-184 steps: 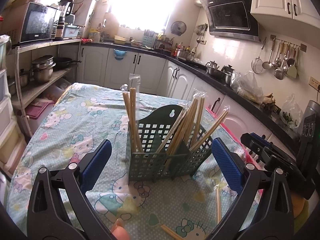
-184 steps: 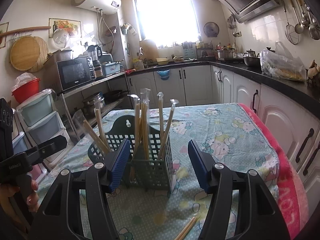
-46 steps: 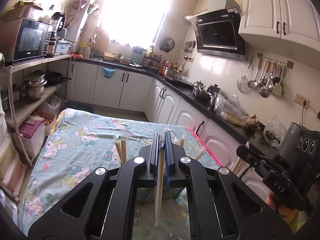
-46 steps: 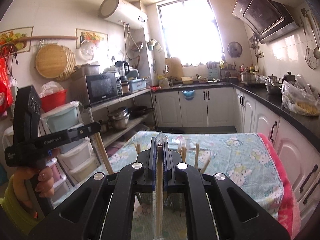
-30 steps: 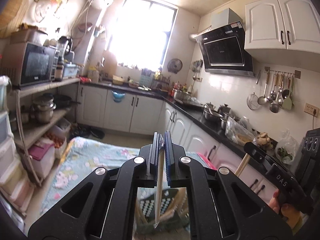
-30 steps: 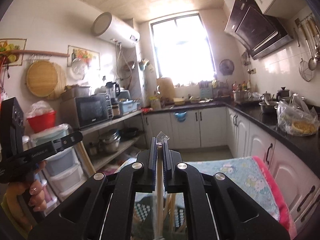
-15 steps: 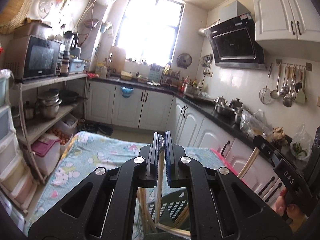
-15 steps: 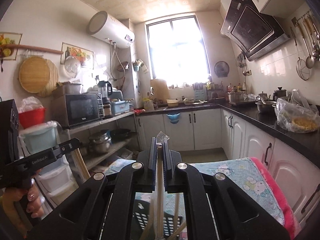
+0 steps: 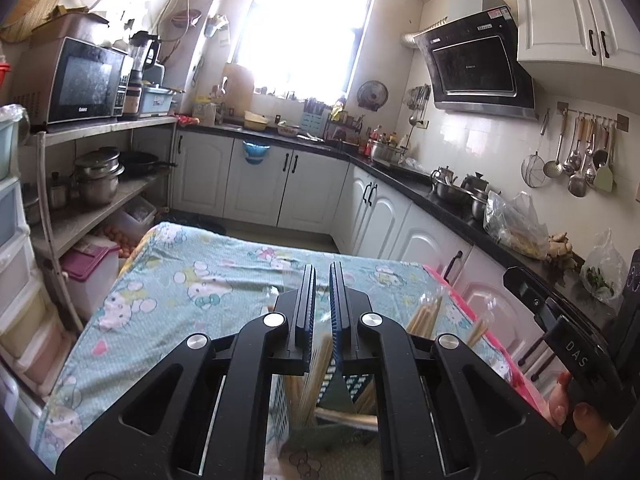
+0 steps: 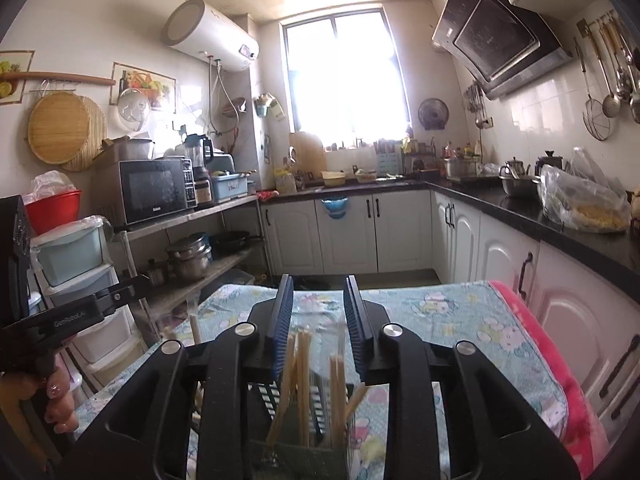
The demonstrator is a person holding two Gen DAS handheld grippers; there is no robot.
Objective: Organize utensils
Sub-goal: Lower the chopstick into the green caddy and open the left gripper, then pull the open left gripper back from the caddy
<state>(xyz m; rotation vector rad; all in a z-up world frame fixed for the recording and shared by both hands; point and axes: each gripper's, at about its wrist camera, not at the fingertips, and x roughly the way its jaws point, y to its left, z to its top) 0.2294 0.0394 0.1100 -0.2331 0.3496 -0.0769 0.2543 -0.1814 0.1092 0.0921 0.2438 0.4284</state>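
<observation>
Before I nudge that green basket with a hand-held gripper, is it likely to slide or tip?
Probably tips before it slides: the green basket looks like light slotted plastic, and the tall chopsticks lean well above its rim. The tablecloth is wrinkled fabric, so the base may catch. Push low and gently.

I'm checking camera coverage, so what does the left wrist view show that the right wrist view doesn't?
Left wrist only: the right claw from the side, the right hand gripping it, and a pink lidded box by the shelves. Right wrist only: the left claw and the left hand. Both: the green holder with chopsticks in it, the cartoon tablecloth and the microwave.
</observation>
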